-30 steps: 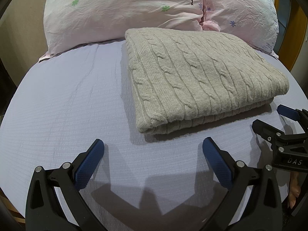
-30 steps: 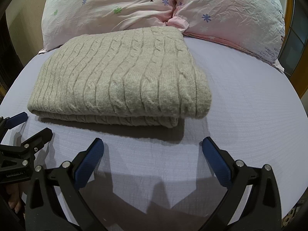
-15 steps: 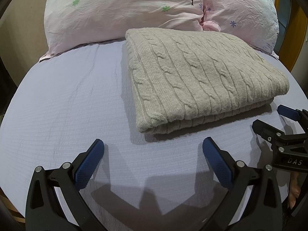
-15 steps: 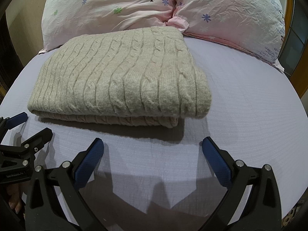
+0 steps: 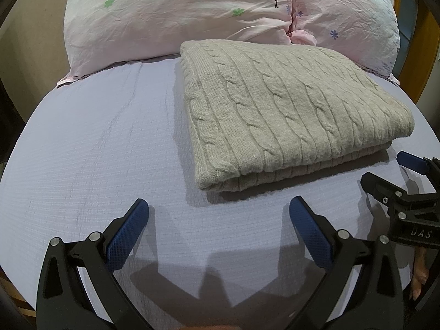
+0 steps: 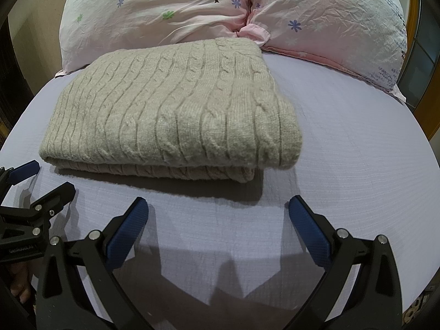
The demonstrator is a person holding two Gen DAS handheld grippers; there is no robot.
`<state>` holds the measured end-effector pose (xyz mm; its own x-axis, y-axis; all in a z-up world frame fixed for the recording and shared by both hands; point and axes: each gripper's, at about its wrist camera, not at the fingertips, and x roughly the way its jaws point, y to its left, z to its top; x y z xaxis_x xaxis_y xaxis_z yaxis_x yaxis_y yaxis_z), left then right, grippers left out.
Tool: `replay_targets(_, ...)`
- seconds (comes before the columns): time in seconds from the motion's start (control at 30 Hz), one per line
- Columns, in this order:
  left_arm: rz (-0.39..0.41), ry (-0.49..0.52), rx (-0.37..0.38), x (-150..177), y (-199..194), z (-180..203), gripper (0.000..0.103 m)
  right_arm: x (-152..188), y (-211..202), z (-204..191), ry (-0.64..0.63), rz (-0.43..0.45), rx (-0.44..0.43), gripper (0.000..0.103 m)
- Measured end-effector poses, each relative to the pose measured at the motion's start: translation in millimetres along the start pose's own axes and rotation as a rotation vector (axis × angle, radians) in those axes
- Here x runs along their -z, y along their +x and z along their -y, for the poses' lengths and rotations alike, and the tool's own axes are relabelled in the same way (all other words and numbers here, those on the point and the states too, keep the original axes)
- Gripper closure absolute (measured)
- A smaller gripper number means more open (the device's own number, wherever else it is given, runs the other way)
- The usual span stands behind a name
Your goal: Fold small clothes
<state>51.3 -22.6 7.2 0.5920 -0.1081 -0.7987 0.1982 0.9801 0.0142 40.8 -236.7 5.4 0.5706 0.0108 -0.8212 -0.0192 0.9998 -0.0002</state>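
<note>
A beige cable-knit sweater (image 5: 288,110) lies folded into a thick rectangle on the lavender bed sheet (image 5: 96,151); it also shows in the right wrist view (image 6: 170,110). My left gripper (image 5: 218,220) is open and empty, just in front of the sweater's near edge. My right gripper (image 6: 218,220) is open and empty, also just in front of that edge. The right gripper shows at the right edge of the left wrist view (image 5: 385,170), and the left gripper at the left edge of the right wrist view (image 6: 44,178).
Two pink floral pillows (image 5: 178,19) (image 6: 330,22) stand behind the sweater at the head of the bed. A wooden frame (image 5: 429,41) runs along the right side. Bare sheet (image 6: 371,151) lies right of the sweater.
</note>
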Motion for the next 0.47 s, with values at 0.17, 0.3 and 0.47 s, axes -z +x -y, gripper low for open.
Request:
replay_targets(0.17,0.0,0.001,0.001,-0.3,0.0,-0.9,0.001,-0.1,0.0,0.0,0.0,0.0,0.0,0.002)
replay_targets(0.3,0.001,0.001,0.0,-0.3,0.0,-1.8,0.001,-0.1,-0.1,0.0,0.0,0.0,0.0,0.002)
replay_targets(0.47,0.001,0.001,0.0,0.1,0.2,-0.8,0.001,0.2,-0.3,-0.2,0.0,0.0,0.0,0.002)
